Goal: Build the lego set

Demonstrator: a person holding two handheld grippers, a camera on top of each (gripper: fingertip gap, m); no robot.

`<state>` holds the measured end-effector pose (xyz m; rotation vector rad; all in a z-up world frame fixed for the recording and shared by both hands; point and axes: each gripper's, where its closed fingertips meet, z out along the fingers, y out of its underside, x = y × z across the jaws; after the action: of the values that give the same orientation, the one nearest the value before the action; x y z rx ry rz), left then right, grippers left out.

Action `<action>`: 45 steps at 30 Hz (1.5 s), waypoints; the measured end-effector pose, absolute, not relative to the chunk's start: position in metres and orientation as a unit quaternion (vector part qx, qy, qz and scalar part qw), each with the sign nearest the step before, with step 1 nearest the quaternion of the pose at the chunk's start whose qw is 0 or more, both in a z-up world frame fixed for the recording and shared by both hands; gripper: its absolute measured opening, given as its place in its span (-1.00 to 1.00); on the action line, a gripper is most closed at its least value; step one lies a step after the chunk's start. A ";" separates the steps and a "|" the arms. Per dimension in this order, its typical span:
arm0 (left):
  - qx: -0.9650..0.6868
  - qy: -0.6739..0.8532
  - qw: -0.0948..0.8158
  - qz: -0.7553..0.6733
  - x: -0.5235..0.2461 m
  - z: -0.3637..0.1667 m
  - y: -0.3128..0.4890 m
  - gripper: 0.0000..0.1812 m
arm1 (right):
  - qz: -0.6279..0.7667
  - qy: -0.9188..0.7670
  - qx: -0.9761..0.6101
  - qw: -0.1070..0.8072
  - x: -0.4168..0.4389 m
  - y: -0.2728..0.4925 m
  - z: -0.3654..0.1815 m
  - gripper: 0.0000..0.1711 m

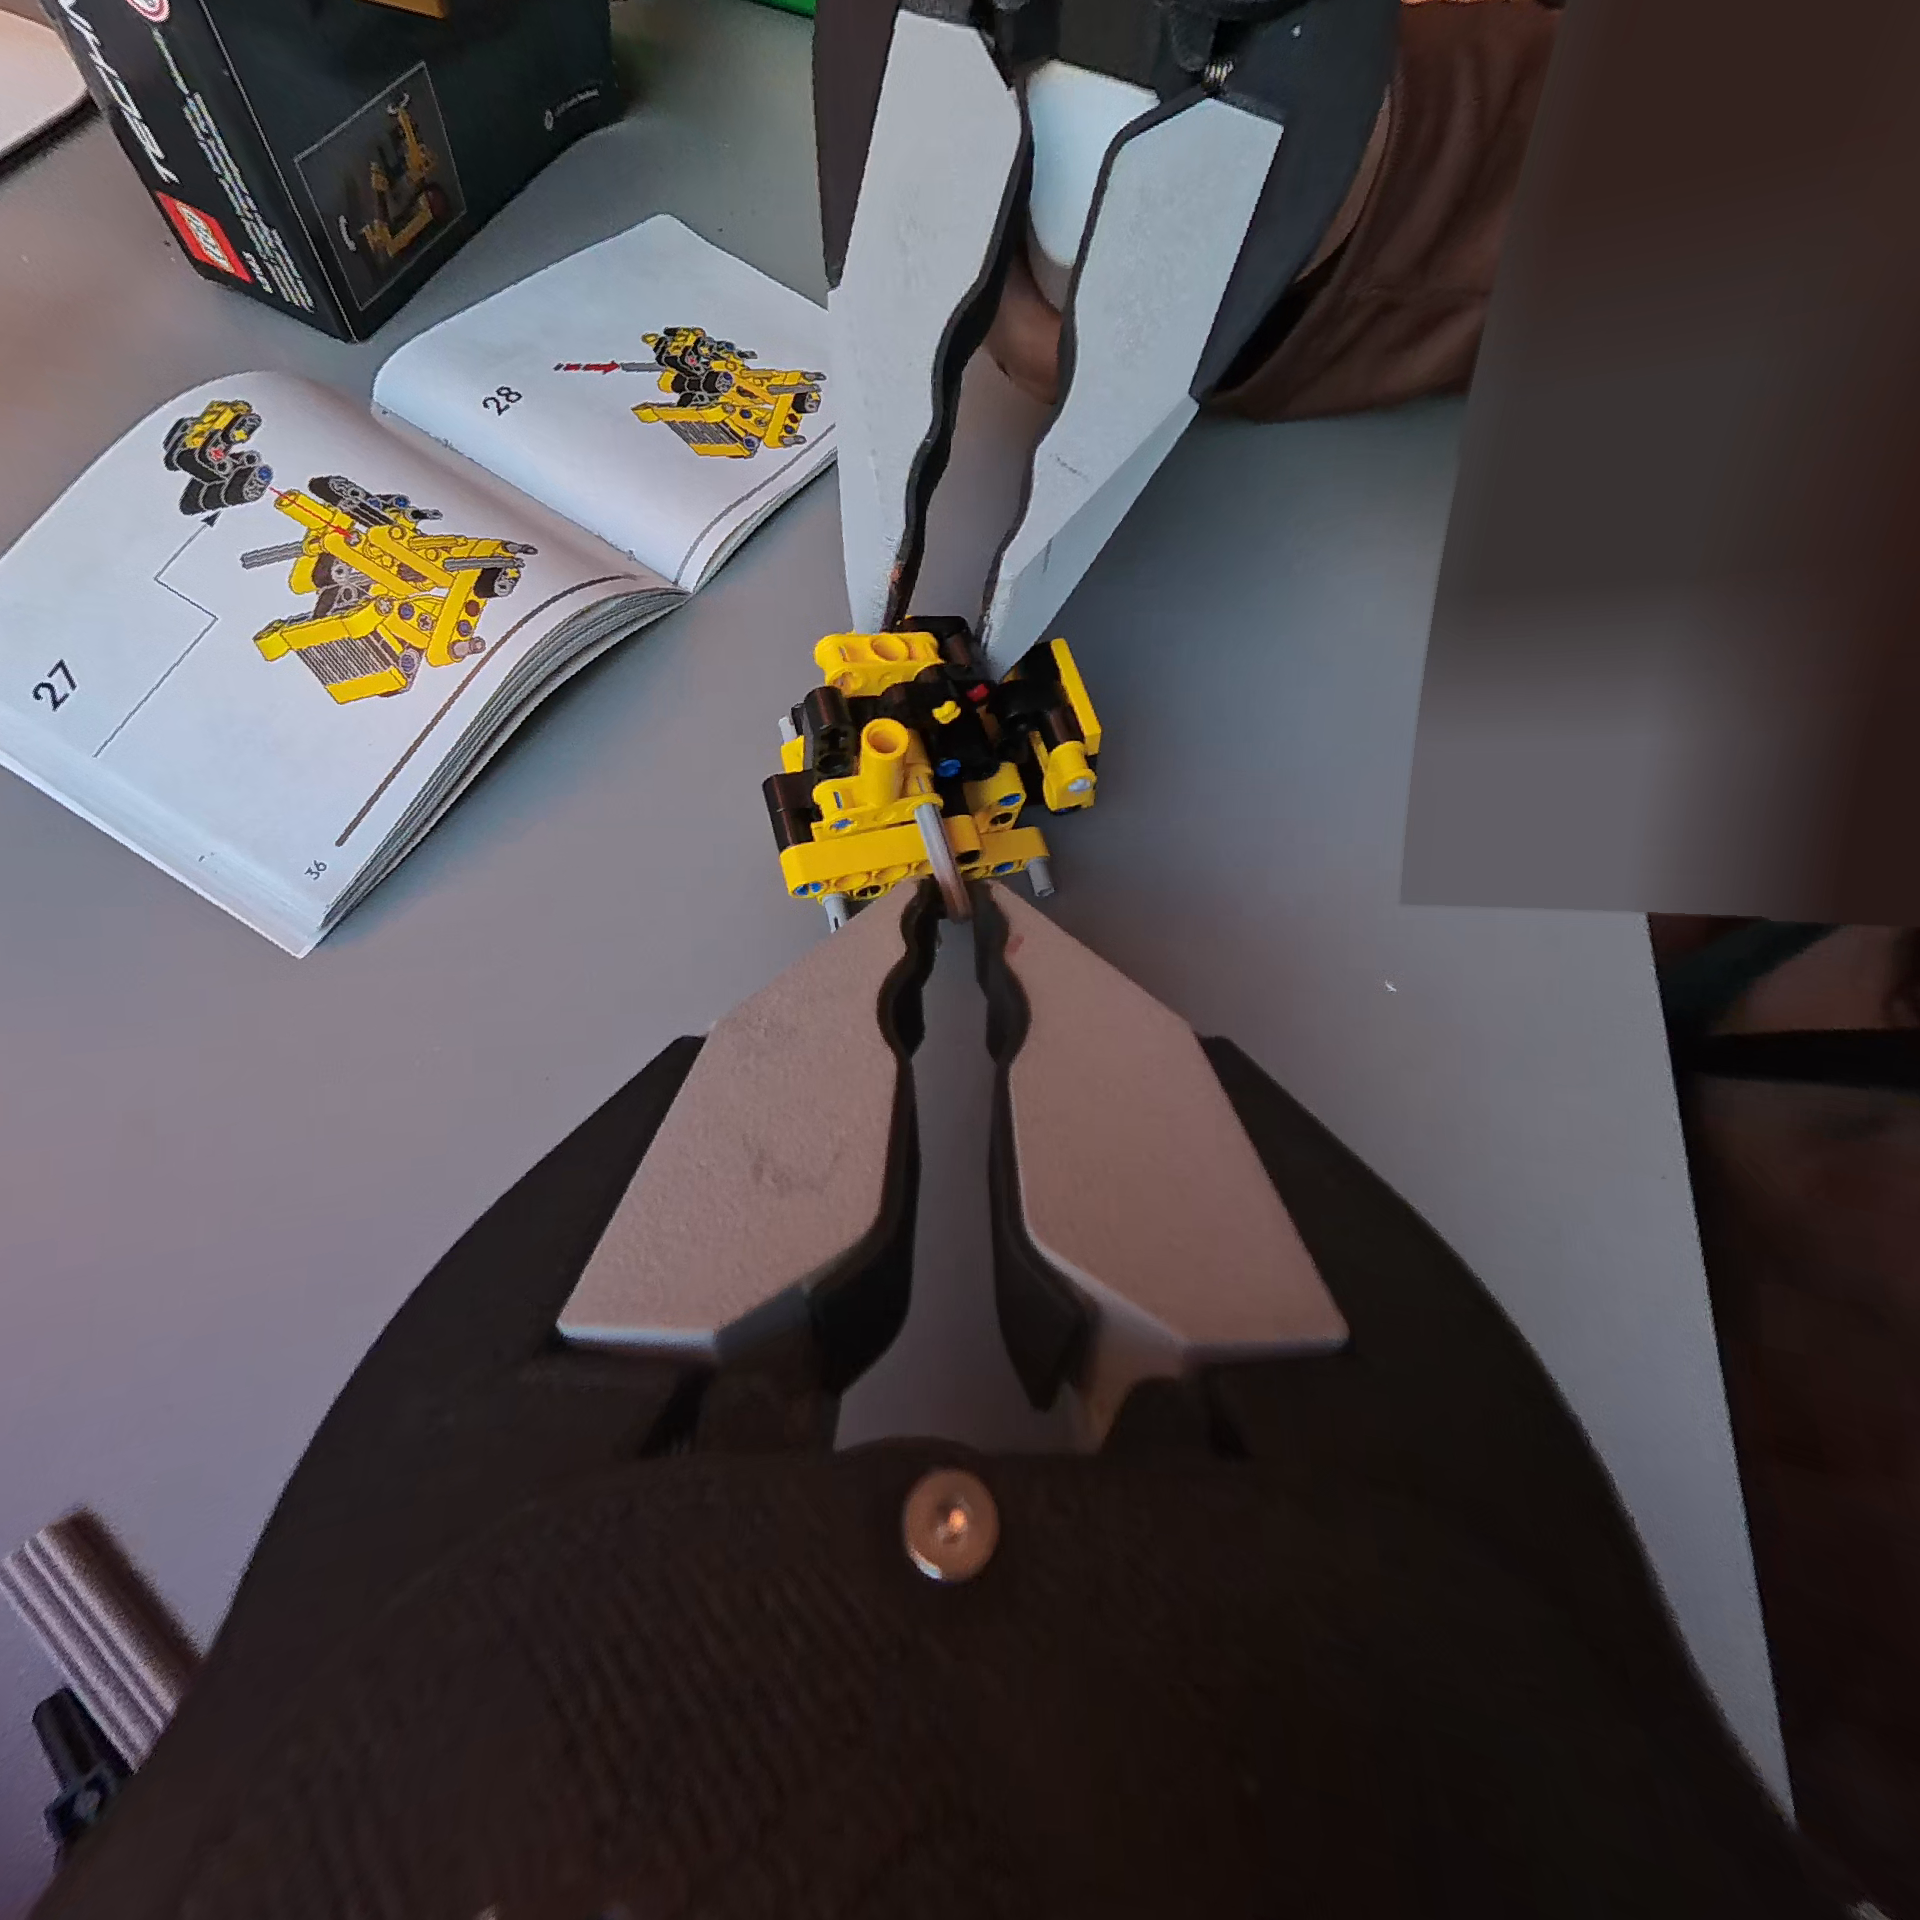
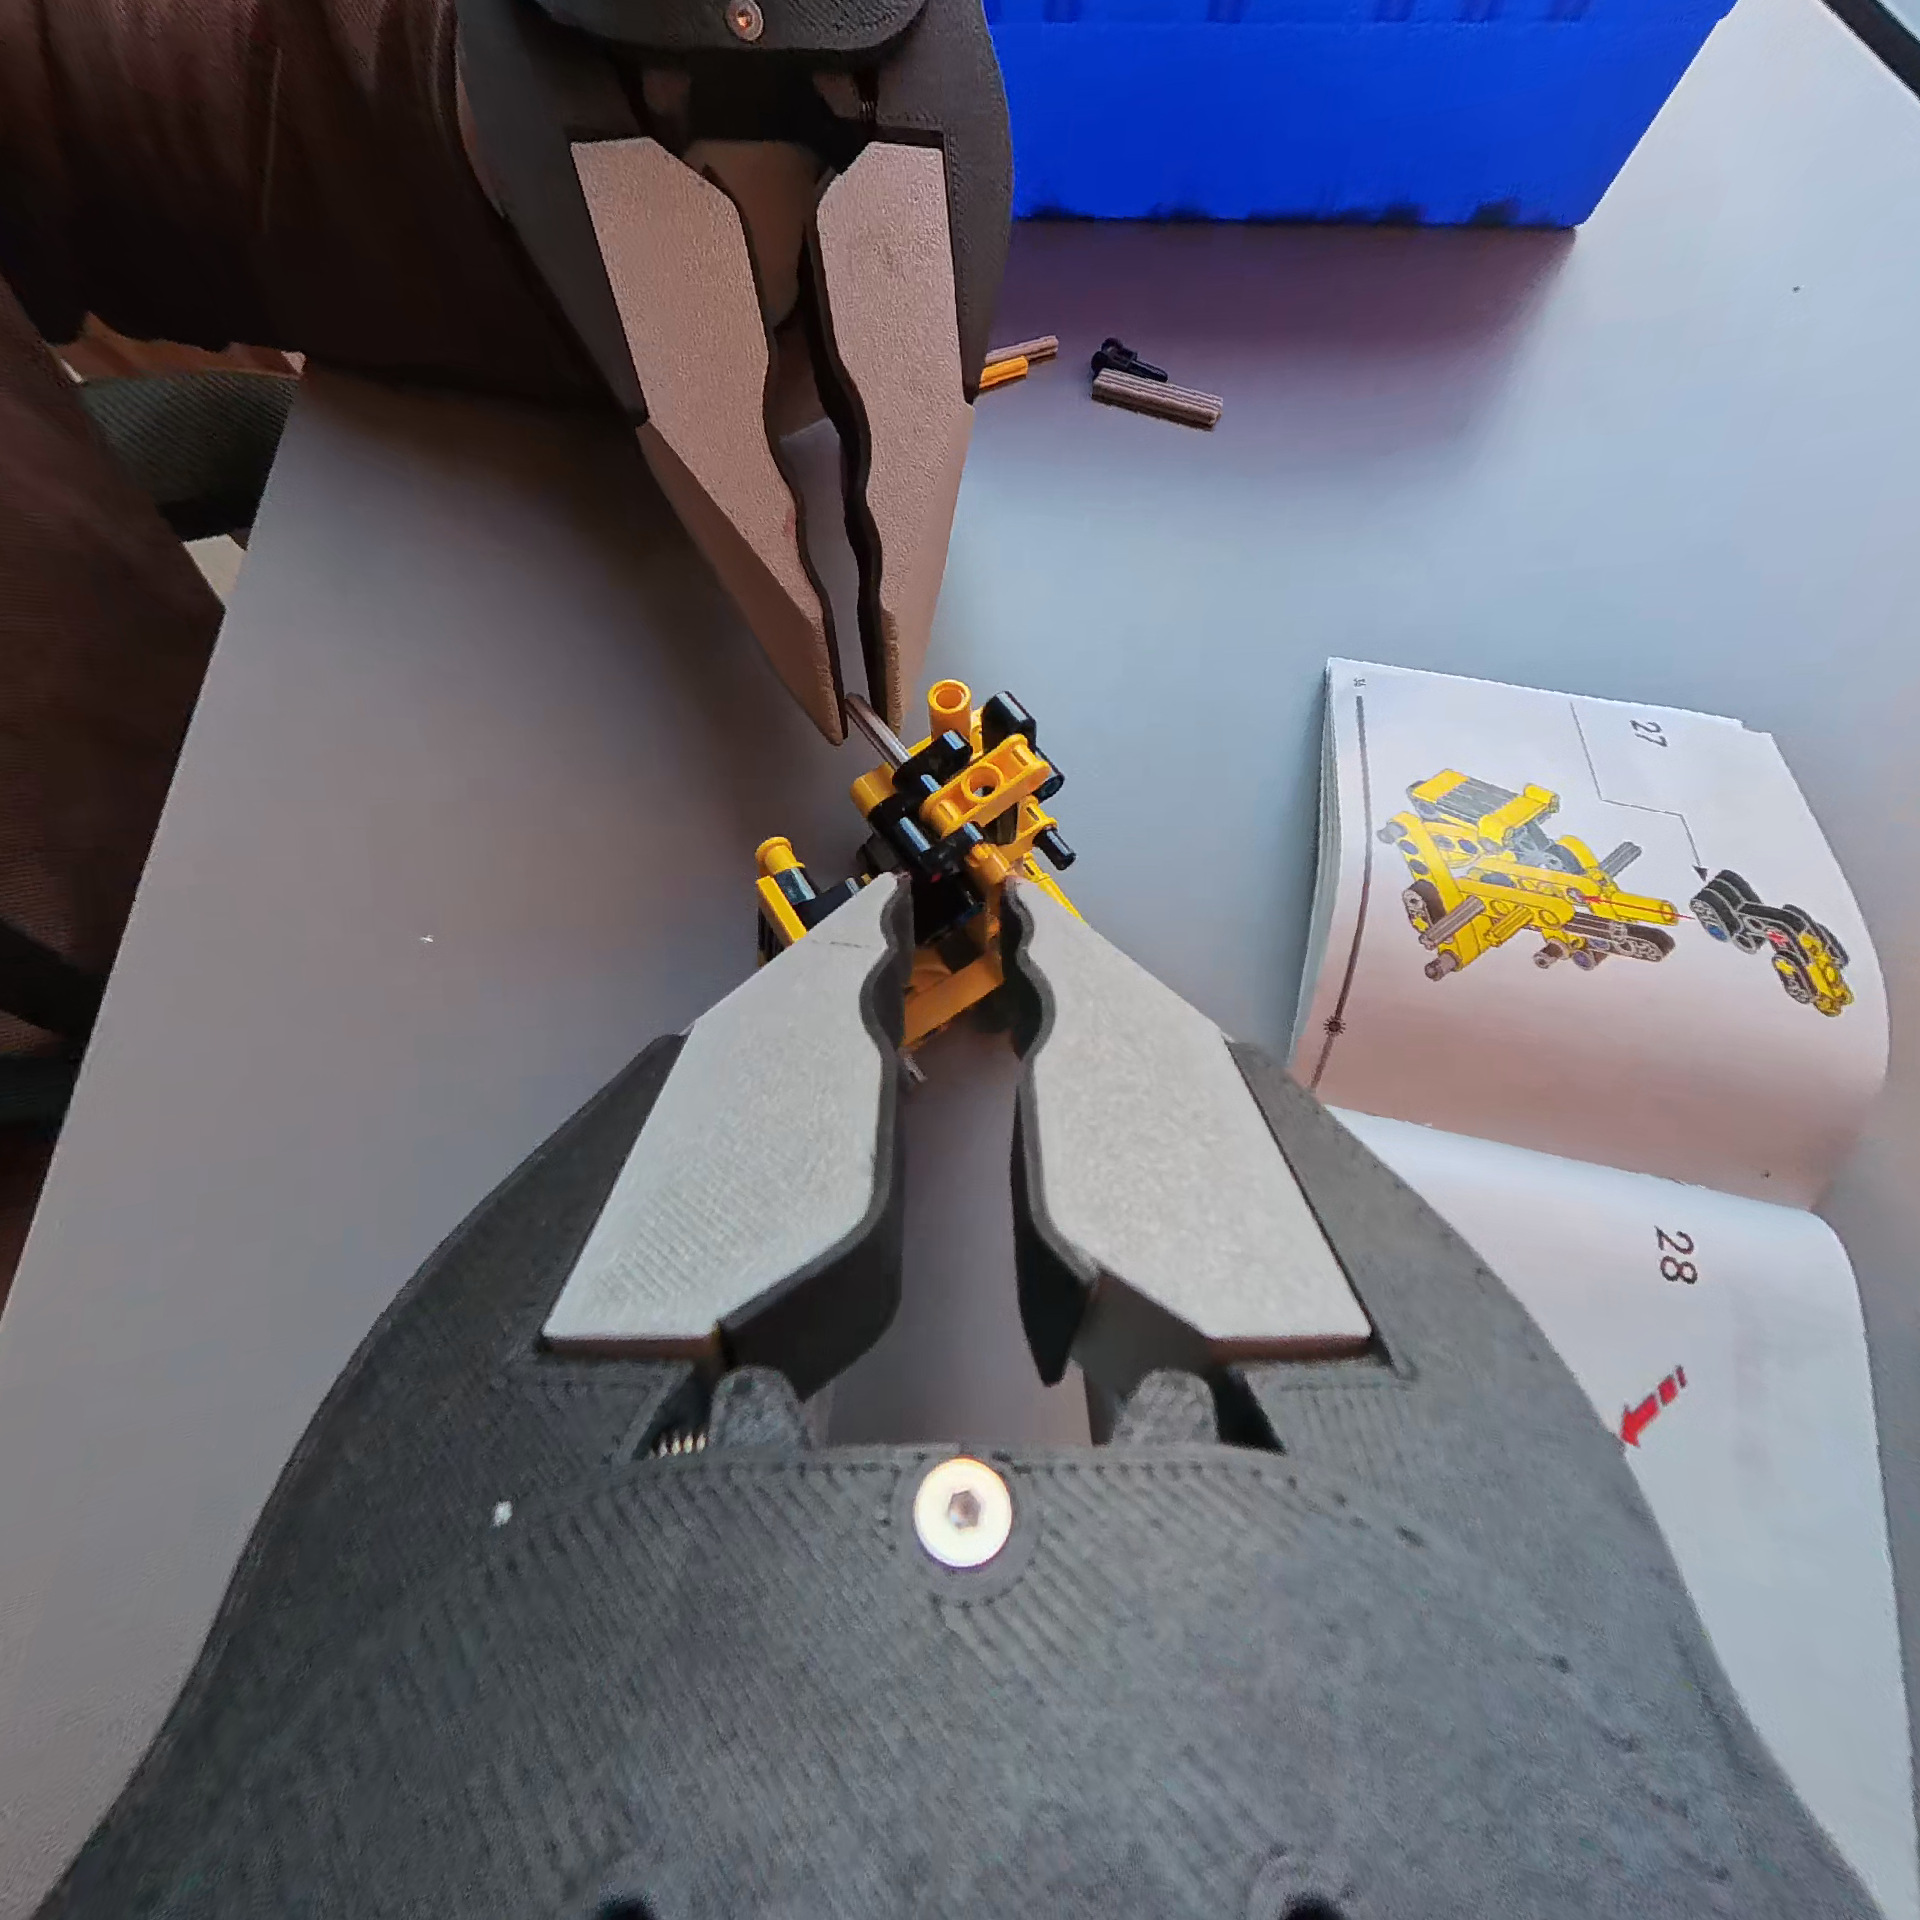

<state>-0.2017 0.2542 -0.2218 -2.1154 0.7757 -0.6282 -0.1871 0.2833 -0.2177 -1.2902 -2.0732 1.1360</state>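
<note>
Tongs from both sides meet on the yellow-and-black Lego model (image 1: 935,764), which sits on the grey desk (image 1: 520,1091) just beside the open instruction booklet (image 1: 312,623). The left tongs (image 1: 954,902) are pinched on a grey axle (image 1: 932,836) sticking out of the model; the right tongs (image 2: 954,881) are clamped across its black middle. A Lego box (image 1: 343,145) stands behind the booklet.

Right tongs (image 2: 954,883) hide the lego model's (image 2: 961,821) rear
</note>
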 end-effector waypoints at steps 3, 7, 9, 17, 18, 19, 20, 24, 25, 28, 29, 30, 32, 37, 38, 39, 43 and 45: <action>-0.831 0.306 0.391 -0.251 -0.201 -0.222 0.254 -0.96 | 0.424 -0.744 -0.470 0.214 -0.188 0.283 -0.217 -0.86; -0.827 0.308 0.393 -0.258 -0.200 -0.221 0.254 -0.96 | 0.435 -0.744 -0.462 0.211 -0.187 0.283 -0.218 -0.86; -0.826 0.307 0.392 -0.263 -0.200 -0.221 0.254 -0.96 | 0.440 -0.742 -0.461 0.206 -0.187 0.283 -0.218 -0.86; -0.842 0.303 0.379 -0.237 -0.208 -0.226 0.246 -0.86 | 0.431 -0.752 -0.452 0.212 -0.189 0.280 -0.219 -0.87; -0.841 0.305 0.381 -0.232 -0.209 -0.226 0.245 -0.88 | 0.430 -0.752 -0.451 0.213 -0.189 0.280 -0.219 -0.87; -0.840 0.308 0.382 -0.230 -0.208 -0.225 0.244 -0.92 | 0.430 -0.752 -0.451 0.213 -0.190 0.279 -0.219 -0.86; -0.838 0.312 0.384 -0.229 -0.207 -0.225 0.244 -0.94 | 0.431 -0.752 -0.452 0.212 -0.191 0.279 -0.219 -0.86; -0.839 0.313 0.383 -0.226 -0.205 -0.226 0.246 -0.97 | 0.430 -0.753 -0.451 0.211 -0.192 0.277 -0.218 -0.87; -0.839 0.313 0.383 -0.229 -0.205 -0.226 0.247 -0.97 | 0.429 -0.754 -0.451 0.212 -0.193 0.277 -0.218 -0.87; -0.837 0.315 0.386 -0.225 -0.205 -0.225 0.248 -0.97 | 0.427 -0.754 -0.450 0.215 -0.194 0.279 -0.218 -0.87; -0.837 0.317 0.386 -0.223 -0.206 -0.225 0.248 -0.97 | 0.429 -0.753 -0.451 0.213 -0.195 0.279 -0.218 -0.87; -0.837 0.318 0.386 -0.224 -0.205 -0.225 0.248 -0.97 | 0.433 -0.751 -0.452 0.210 -0.195 0.279 -0.218 -0.87; -0.834 0.319 0.386 -0.232 -0.204 -0.224 0.247 -0.97 | 0.443 -0.747 -0.454 0.202 -0.196 0.279 -0.217 -0.85; -0.834 0.318 0.381 -0.240 -0.203 -0.225 0.247 -0.96 | 0.450 -0.751 -0.440 0.199 -0.199 0.279 -0.217 -0.85; -0.834 0.316 0.382 -0.242 -0.204 -0.224 0.248 -0.96 | 0.453 -0.750 -0.440 0.197 -0.200 0.279 -0.217 -0.85; -0.834 0.315 0.382 -0.244 -0.204 -0.224 0.248 -0.96 | 0.455 -0.749 -0.439 0.196 -0.200 0.279 -0.218 -0.85; -0.832 0.313 0.380 -0.255 -0.203 -0.224 0.247 -0.96 | 0.462 -0.750 -0.433 0.190 -0.200 0.279 -0.217 -0.85; -0.832 0.310 0.378 -0.264 -0.202 -0.224 0.246 -0.95 | 0.471 -0.745 -0.435 0.183 -0.201 0.279 -0.218 -0.85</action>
<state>-0.2020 0.2464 -0.2241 -2.1257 0.7917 -0.6756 -0.2007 0.2791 -0.2175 -1.2276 -2.1029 1.3278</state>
